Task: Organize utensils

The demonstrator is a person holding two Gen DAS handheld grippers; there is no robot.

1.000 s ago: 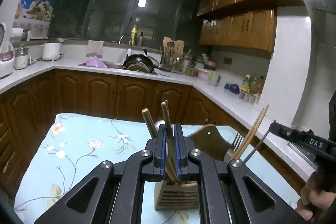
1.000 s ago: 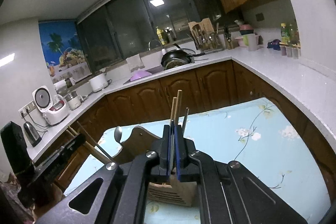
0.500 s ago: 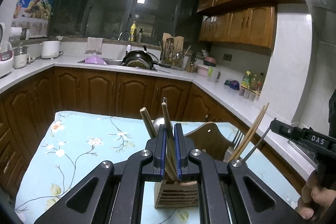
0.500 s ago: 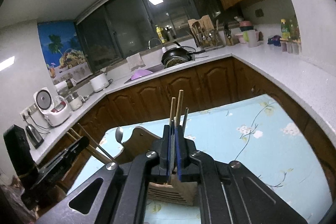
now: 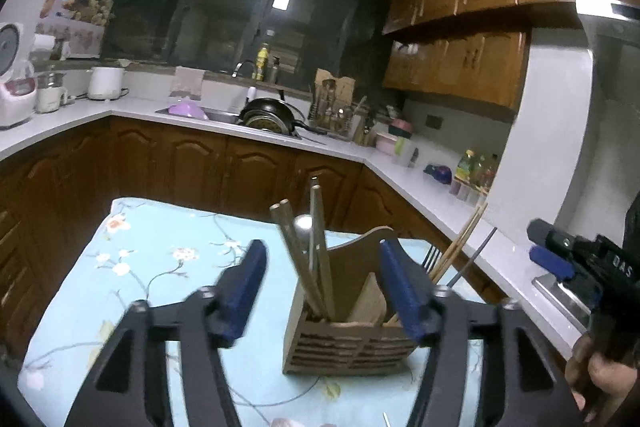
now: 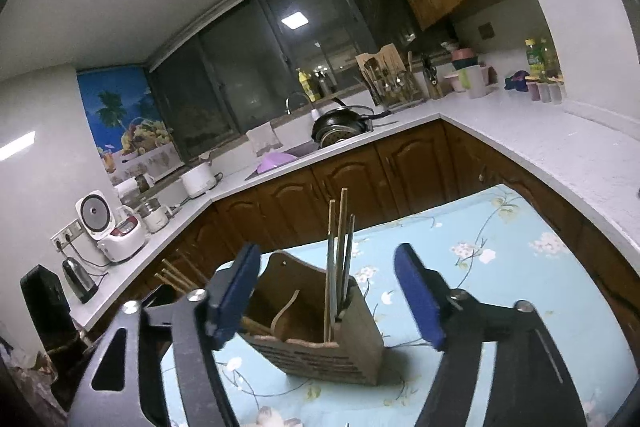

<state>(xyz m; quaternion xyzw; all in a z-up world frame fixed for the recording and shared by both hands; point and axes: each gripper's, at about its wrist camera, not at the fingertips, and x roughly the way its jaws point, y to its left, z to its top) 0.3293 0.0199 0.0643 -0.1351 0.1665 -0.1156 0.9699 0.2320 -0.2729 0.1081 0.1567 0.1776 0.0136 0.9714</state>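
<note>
A wooden utensil holder (image 5: pixel 348 343) stands on the floral blue tablecloth; it also shows in the right wrist view (image 6: pixel 320 343). Wooden chopsticks (image 5: pixel 316 251) and a metal spoon (image 5: pixel 303 227) stand in its left compartment, more chopsticks and a fork (image 5: pixel 456 251) in its right. In the right wrist view, chopsticks (image 6: pixel 339 251) stand upright in the near compartment. My left gripper (image 5: pixel 322 295) is open and empty above the holder. My right gripper (image 6: pixel 326 299) is open and empty, fingers either side of the holder. The right gripper also shows in the left wrist view (image 5: pixel 560 259).
The table (image 5: pixel 160 259) is covered by the cloth, with dark wooden cabinets (image 5: pixel 224 167) behind. A white counter (image 6: pixel 540 147) runs round the room with a sink, a black pan (image 5: pixel 266 115), a rice cooker (image 6: pixel 104 227) and a kettle (image 6: pixel 78 277).
Both grippers were shut on chopsticks standing in the holder; both have opened and let go. The chopsticks now stand free in the holder.
</note>
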